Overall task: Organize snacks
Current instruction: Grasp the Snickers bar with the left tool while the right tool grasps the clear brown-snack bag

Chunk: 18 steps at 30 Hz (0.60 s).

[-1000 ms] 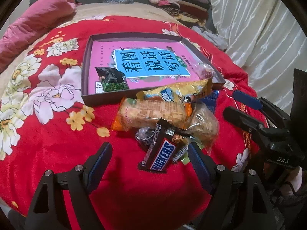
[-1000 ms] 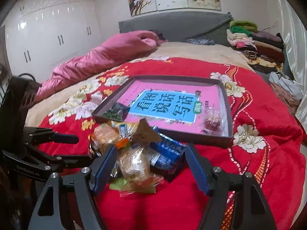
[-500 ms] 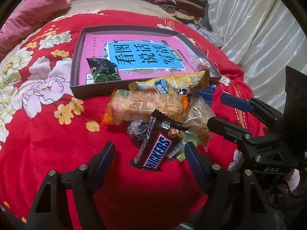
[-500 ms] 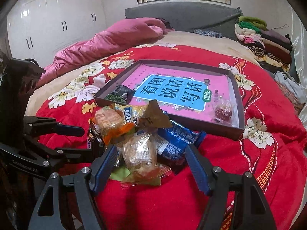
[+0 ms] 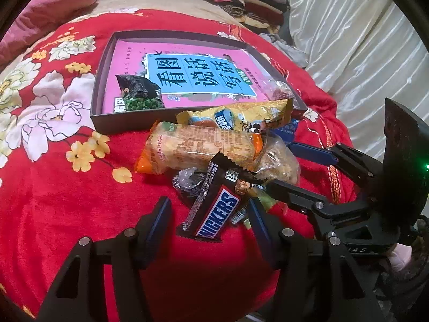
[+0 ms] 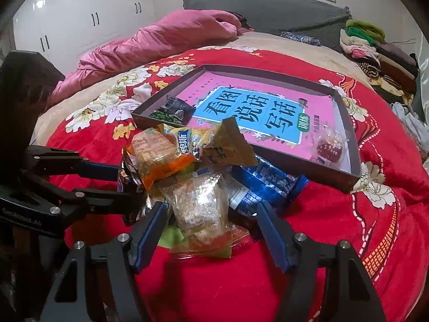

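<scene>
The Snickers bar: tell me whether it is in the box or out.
Out. The Snickers bar lies on the red blanket in the snack pile, in front of the box.

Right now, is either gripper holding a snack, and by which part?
Nothing held yet. The left gripper is closing around the Snickers bar's lower end; the right gripper is closing around the clear-wrapped snack.

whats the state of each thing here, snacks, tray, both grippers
left gripper: jaws closing around the Snickers bar, pads not yet touching
Snickers bar: sealed, leaning on the pile
right gripper: jaws closing, clear-wrapped pastry between them
clear-wrapped pastry: sealed, at the pile's front
tray: open, holds a book and two snacks
orange cracker pack: sealed, in the pile
</scene>
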{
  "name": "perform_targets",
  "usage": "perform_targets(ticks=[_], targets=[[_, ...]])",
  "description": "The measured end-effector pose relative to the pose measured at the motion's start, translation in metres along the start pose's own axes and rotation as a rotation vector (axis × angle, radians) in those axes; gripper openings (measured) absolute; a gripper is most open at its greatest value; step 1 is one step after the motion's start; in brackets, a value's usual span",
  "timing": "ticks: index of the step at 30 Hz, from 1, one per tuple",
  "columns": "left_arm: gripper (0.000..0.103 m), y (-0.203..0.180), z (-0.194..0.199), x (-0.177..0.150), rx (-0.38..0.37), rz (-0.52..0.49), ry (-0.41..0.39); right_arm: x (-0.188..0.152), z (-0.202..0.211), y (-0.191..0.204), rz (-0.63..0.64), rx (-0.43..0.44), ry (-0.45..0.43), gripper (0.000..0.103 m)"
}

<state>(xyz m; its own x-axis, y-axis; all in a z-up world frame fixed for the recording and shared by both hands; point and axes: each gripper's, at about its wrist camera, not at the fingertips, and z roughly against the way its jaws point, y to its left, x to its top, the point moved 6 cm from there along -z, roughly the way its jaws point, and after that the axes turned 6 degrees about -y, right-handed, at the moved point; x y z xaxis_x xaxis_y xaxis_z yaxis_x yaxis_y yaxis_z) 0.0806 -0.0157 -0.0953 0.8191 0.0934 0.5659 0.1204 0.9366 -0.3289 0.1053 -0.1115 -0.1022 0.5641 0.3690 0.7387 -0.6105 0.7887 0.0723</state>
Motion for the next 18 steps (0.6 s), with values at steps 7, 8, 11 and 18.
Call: perform_targets(ticks=[7, 8, 11, 18], targets=[[0.059, -0.003, -0.005, 0.001, -0.012, 0.002, 0.007, 0.002, -0.006, 0.002, 0.029, 0.0, 0.001, 0.067], [0.059, -0.003, -0.006, 0.0, -0.015, 0.004, 0.01, 0.002, -0.007, 0.003, 0.035, 0.0, 0.0, 0.066], [0.056, -0.004, -0.011, -0.001, -0.023, 0.011, 0.02, 0.003, -0.01, 0.006, 0.062, 0.0, -0.002, 0.059], [0.055, -0.001, -0.015, -0.002, -0.047, 0.049, 0.028, 0.004, -0.012, 0.008, 0.06, 0.04, 0.001, 0.045]])
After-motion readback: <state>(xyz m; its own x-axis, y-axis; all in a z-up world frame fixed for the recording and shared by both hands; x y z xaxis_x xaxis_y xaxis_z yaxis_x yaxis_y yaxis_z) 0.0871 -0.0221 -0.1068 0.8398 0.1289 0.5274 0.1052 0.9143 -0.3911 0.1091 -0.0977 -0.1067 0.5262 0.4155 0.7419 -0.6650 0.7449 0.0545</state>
